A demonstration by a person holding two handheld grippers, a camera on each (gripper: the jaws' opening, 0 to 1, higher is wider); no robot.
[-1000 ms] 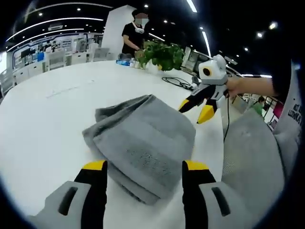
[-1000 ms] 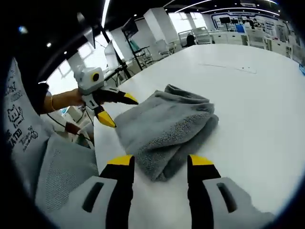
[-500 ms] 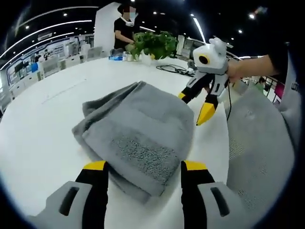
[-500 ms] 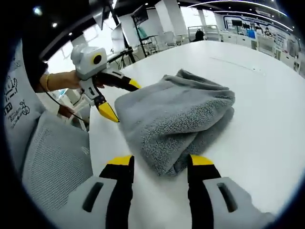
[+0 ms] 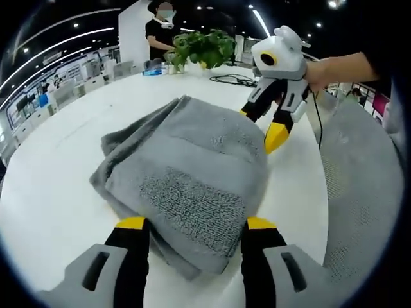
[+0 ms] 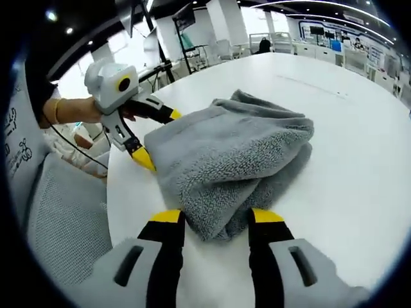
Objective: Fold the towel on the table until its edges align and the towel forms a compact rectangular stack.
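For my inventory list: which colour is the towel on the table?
The towel is plain grey, seen best in the left gripper view.

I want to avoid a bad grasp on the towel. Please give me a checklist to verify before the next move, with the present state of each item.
1. Left gripper open, jaws on both sides of the towel edge: ok.
2. Right gripper open, jaws around a near corner of the towel: ok.
3. Towel lies fully on the table: ok.
4. Towel edges aligned into a neat rectangle: not ok, layers look uneven and bunched.
5. Grippers apart from each other: ok, each shows open in the other's view.
6. Which layers the jaws would catch when closed: cannot tell.
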